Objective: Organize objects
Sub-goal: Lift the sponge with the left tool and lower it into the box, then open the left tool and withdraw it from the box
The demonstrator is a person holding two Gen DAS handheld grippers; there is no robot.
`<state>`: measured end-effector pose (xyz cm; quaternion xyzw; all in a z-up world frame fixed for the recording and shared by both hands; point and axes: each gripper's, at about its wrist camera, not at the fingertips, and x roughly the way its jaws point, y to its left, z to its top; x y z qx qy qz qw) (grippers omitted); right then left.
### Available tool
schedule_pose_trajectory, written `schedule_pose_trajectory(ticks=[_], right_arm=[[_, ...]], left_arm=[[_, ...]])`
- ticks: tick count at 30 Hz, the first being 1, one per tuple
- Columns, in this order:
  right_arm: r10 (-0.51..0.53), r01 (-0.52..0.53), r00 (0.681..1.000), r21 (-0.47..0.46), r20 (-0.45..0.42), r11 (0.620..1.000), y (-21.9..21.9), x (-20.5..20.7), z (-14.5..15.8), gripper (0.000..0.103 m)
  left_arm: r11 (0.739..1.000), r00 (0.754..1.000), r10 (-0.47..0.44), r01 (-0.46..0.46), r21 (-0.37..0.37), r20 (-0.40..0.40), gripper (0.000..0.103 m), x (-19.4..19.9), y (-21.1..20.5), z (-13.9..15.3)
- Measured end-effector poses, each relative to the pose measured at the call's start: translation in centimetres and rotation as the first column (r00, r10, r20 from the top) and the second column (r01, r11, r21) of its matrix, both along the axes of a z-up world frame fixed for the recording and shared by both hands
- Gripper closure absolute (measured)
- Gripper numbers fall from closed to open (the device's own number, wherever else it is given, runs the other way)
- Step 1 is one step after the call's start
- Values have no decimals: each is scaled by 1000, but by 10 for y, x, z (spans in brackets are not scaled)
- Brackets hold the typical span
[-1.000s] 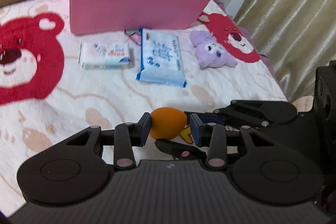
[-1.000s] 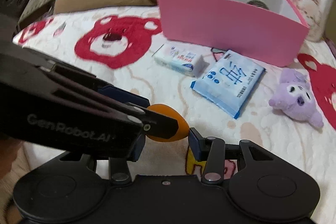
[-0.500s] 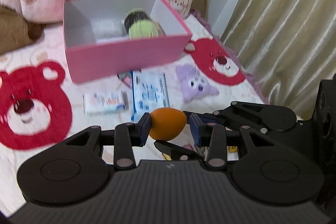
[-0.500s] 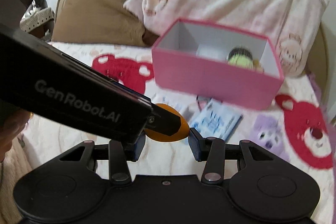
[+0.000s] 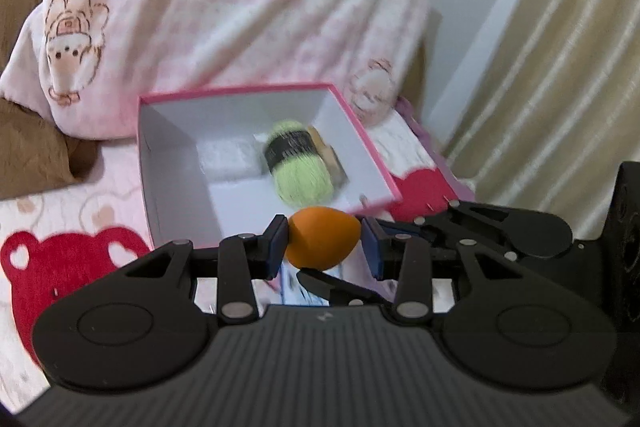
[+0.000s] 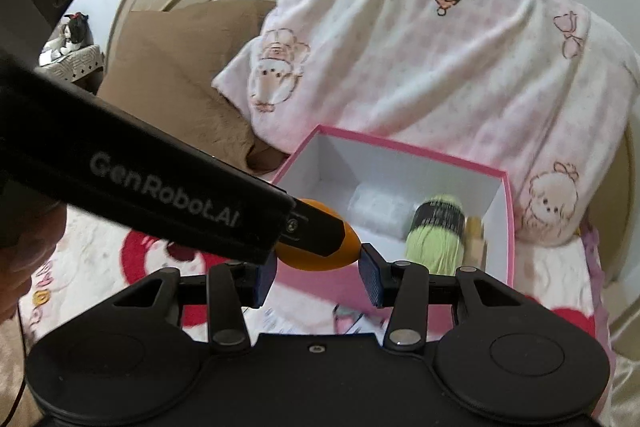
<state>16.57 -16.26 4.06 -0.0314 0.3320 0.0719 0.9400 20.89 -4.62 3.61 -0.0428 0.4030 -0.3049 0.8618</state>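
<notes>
Two handheld grippers together carry an orange egg-shaped sponge [image 5: 323,243] toward an open pink box [image 5: 149,163] on a bed.

The left gripper [image 5: 325,247] and right gripper [image 6: 318,274] cross at the sponge, and each pair of blue pads looks pressed on it, one pair across the other. The sponge hangs in the air at the box's near wall, not yet over the white floor. To do this step well, I judge both hands should travel as one past the rim, lower the sponge into the bare patch beside the green yarn ball [image 5: 299,163], then let go together. The left gripper's body hides much of the sponge in the right view. A pale packet [image 6: 378,209] and a tan item [image 6: 476,239] in the box are too blurred to name. Items lying before the box are mostly covered.
</notes>
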Motion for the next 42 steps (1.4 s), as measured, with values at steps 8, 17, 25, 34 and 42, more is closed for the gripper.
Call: schedule_pose_trajectory(ticks=[8,17,25,34,42], right_arm=[[-16,37,987,130,-160,991,-28,88,-24,53],[-55,102,958,157,-283,982,-40,161,-75,54],[-92,143,926,113,-366,983,-45,198,-119,55],[-65,95,918,59,-392,994,-43,201,-137,52],[-130,155,926,43,-355,987,-59,193,-138,68]], left_arm=[[990,980,137,-142,-24,-146,65,83,-2,-32],[975,948,219,-221,16,-232,65,146,-13,-88],[967,921,241,-254,-1,-305,68,166,-18,-134],[952,897,297,-304,30,-326,80,175,-21,-159],[951,904,298,-308,19,-306,81,172,-28,-156]])
